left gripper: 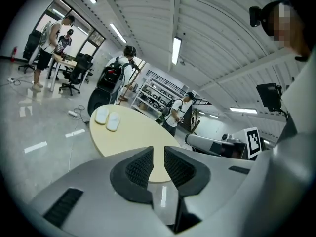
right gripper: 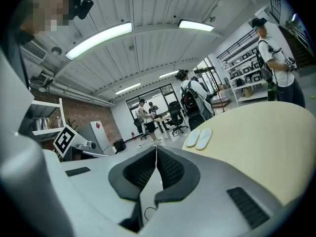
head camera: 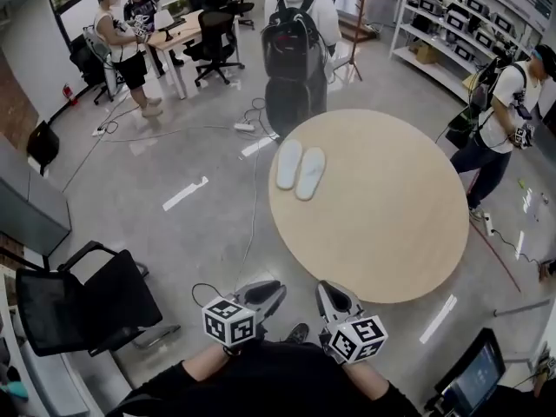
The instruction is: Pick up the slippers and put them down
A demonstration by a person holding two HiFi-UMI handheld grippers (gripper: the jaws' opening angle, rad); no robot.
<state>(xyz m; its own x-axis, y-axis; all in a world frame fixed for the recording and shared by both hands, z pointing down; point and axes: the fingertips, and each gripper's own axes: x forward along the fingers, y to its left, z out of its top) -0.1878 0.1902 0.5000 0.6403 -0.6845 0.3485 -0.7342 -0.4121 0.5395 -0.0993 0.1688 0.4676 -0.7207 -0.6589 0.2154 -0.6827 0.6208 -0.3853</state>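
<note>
My left gripper (head camera: 268, 292) has its jaws a slit apart with nothing between them. My right gripper (head camera: 333, 297) is pressed together, empty. The slippers (head camera: 300, 169) lie side by side at twelve o'clock, at the round table's (head camera: 382, 259) ten o'clock edge. I'd open both jaws wide before reaching, one per slipper.

Head view looks steeply down, both gripper views low across; all share the round table (head camera: 373, 224) and slippers (head camera: 309, 174).
</note>
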